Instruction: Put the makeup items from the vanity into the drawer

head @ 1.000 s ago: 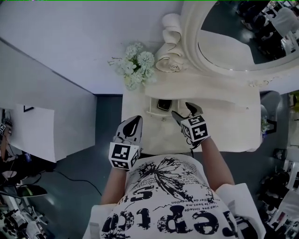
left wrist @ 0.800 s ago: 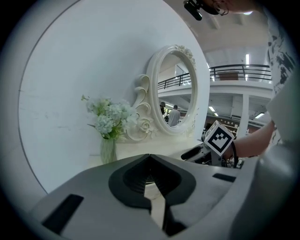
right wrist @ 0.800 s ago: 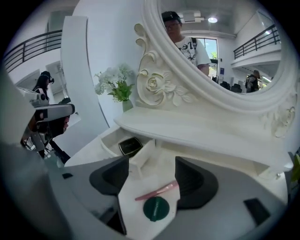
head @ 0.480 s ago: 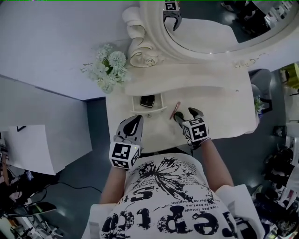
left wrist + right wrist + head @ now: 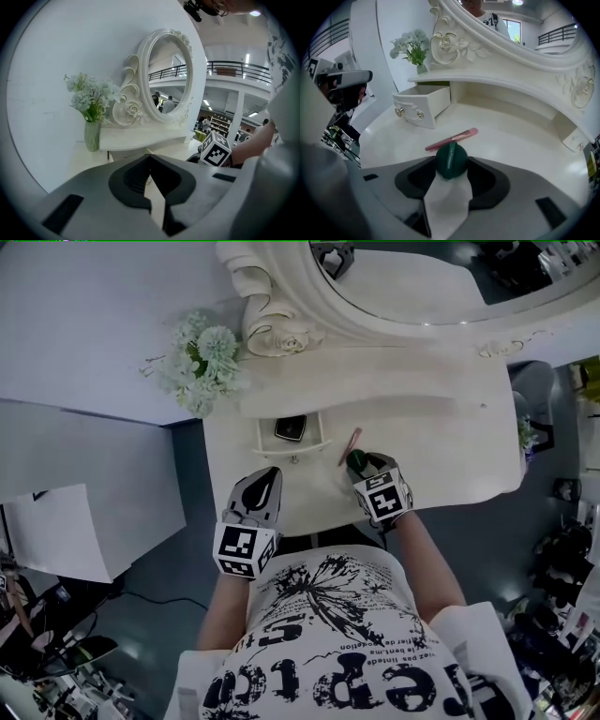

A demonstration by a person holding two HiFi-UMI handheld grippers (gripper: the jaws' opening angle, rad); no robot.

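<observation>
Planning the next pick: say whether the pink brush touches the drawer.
Apart: right gripper view shows bare tabletop between pink brush and drawer.

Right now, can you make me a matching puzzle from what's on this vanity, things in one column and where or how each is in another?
1 pink brush
2 drawer
3 flowers
4 green round pot

A pulled open
B in a vase beside the mirror
C between the jaws of the right hand-held gripper
D flat on the vanity top

Pairs: 1-D, 2-A, 3-B, 4-C. Those jaws have just been closing on the pot.
</observation>
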